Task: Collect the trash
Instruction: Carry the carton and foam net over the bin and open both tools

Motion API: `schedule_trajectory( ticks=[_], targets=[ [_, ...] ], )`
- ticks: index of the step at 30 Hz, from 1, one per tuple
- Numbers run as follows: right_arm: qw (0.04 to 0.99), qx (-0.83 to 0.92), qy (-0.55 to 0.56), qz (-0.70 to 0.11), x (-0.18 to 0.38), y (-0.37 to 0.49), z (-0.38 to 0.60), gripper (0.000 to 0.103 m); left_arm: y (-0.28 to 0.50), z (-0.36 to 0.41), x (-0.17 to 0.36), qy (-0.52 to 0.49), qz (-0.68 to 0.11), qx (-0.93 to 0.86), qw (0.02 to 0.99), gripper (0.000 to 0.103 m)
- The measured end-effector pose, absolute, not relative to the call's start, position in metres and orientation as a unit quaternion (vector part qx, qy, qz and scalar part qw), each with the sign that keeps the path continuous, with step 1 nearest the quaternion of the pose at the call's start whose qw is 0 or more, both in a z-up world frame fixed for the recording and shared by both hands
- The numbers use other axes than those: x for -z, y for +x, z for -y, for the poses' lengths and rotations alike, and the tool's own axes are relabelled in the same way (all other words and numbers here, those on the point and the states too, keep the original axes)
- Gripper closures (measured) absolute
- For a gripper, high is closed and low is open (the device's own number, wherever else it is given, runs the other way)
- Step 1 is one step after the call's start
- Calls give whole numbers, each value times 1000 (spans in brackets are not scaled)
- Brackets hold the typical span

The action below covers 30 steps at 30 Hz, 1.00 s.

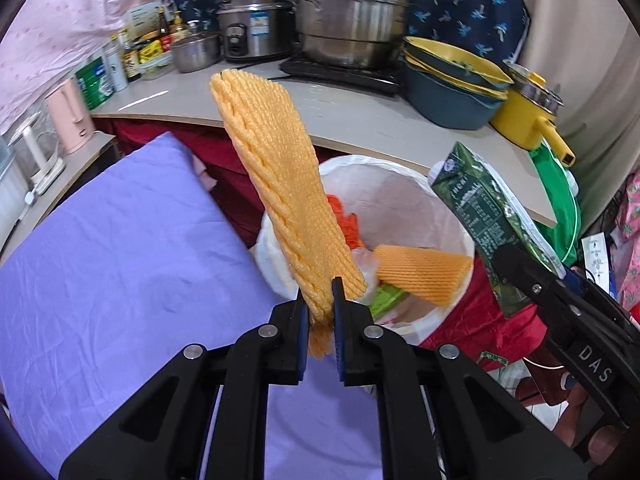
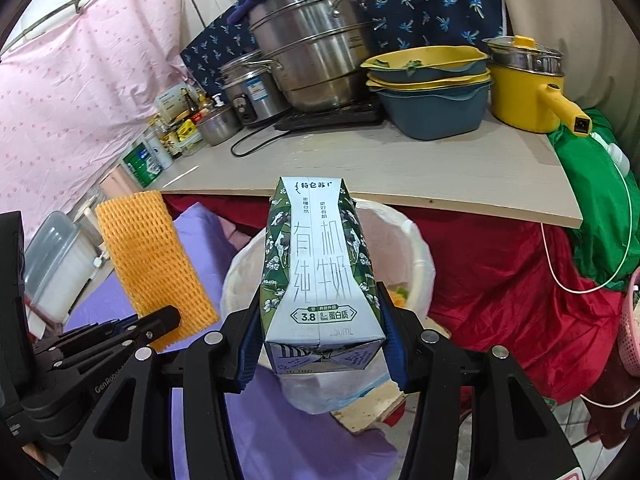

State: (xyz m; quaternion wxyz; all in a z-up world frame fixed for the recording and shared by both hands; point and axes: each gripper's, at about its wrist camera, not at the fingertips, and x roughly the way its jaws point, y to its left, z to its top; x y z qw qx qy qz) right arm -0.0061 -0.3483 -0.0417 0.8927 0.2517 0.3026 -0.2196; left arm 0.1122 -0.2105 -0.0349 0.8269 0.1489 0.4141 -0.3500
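My left gripper [image 1: 320,300] is shut on an orange foam net sleeve [image 1: 276,184] that stands up from the pads, above the near rim of a white-lined trash bin [image 1: 400,184]. Inside the bin lie another orange foam sleeve [image 1: 424,274], red scraps and something green. My right gripper [image 2: 318,344] is shut on a green and white milk carton [image 2: 318,264], held upright over the same trash bin [image 2: 416,264]. In the left wrist view that milk carton [image 1: 488,216] hangs at the bin's right side. The held foam sleeve [image 2: 152,264] shows at the left of the right wrist view.
A purple cloth [image 1: 120,264] covers the surface to the left of the bin. Behind it runs a counter [image 1: 360,120] with steel pots [image 1: 348,12], stacked blue and yellow basins [image 1: 452,80] and a yellow pot [image 1: 524,116]. Red cloth [image 2: 500,280] hangs under the counter.
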Motion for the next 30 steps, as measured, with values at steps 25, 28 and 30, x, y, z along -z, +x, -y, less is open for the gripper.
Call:
schedule_trajectory(
  ticks=[25, 28, 30],
  targets=[
    [889, 216, 250, -317, 66, 56, 384, 49, 148, 242, 62, 163, -412, 317, 839, 40],
    [891, 215, 250, -311, 60, 54, 381, 49, 154, 233, 60, 154, -414, 308, 842, 37],
    [893, 216, 249, -307, 54, 51, 380, 47, 156, 227, 56, 146, -413, 302, 847, 34]
  ],
)
